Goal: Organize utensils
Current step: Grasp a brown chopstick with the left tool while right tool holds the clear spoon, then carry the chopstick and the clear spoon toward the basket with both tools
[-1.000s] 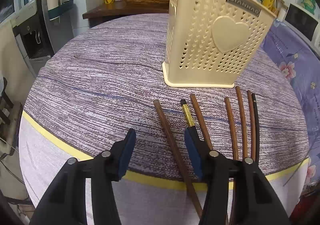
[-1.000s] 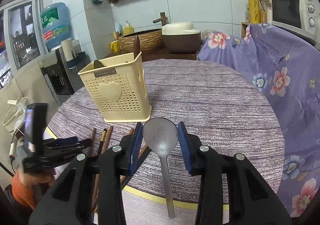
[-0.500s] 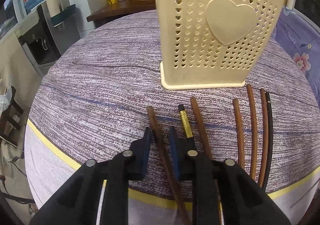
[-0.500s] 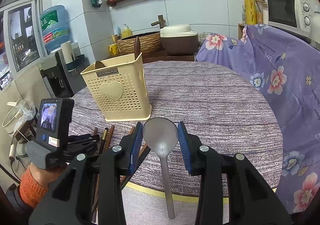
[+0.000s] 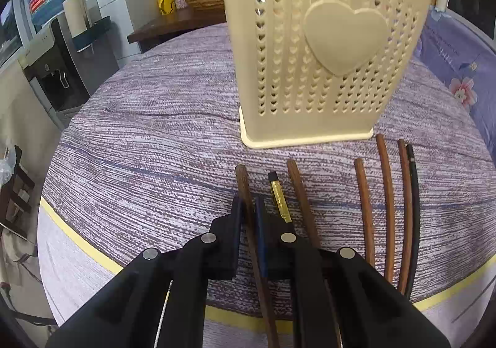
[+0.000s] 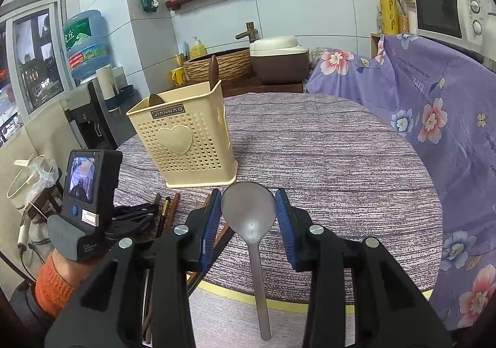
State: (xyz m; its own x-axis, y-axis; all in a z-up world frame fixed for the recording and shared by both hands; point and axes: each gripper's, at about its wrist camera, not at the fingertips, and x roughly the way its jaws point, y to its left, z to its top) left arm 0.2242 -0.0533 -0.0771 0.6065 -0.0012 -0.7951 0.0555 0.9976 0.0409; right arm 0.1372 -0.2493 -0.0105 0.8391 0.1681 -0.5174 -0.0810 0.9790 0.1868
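Note:
In the left wrist view my left gripper [image 5: 249,208] is shut on a brown chopstick [image 5: 243,183] that lies on the purple tablecloth. Several other chopsticks [image 5: 384,199] lie to its right, one black with a gold band [image 5: 279,199]. The cream utensil holder [image 5: 319,47] stands just beyond them. In the right wrist view my right gripper [image 6: 248,218] is open, its blue pads on either side of a grey metal spoon [image 6: 249,218] lying on the table. The holder [image 6: 183,137] stands to the left with two utensils in it.
The round table's yellow-trimmed front edge [image 6: 279,301] is close to both grippers. A purple floral cloth [image 6: 434,118] covers furniture at the right. A water dispenser [image 6: 90,90] and a side counter with a basket [image 6: 214,66] stand behind the table.
My left gripper moved forward and left over the leftmost brown chopstick and closed on it. My right gripper stayed open around the spoon.

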